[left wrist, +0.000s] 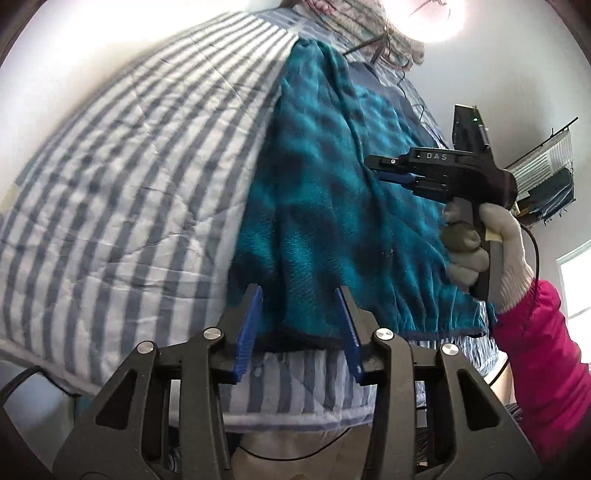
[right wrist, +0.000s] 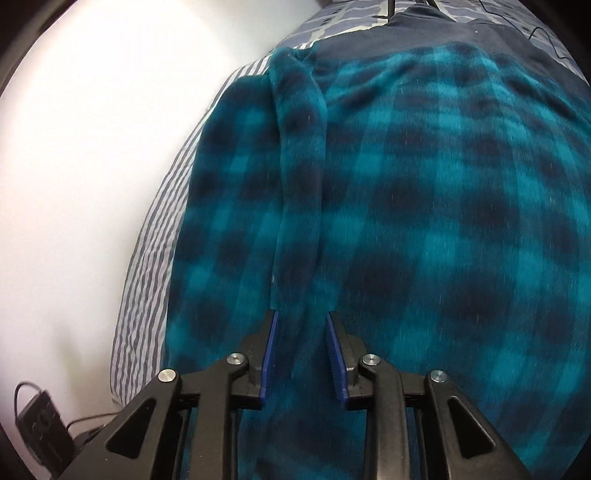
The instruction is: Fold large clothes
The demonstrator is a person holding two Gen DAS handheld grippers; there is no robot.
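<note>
A blue-and-white striped quilt (left wrist: 122, 177) covers the bed on the left. A teal plaid fleece garment (left wrist: 325, 206) lies spread on it, its hem near the bed edge. The left gripper (left wrist: 301, 325) hangs over that hem, fingers parted, gripping nothing. Farther right, a gloved hand (left wrist: 484, 251) holds the right gripper (right wrist: 301, 339), fingers parted above a raised fold, released.

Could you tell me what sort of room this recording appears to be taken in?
Most likely a bedroom. The teal plaid fleece garment lies spread on a bed with a blue-and-white striped quilt, more bedding is heaped at its far end, and a window shows in a plain white wall.
</note>
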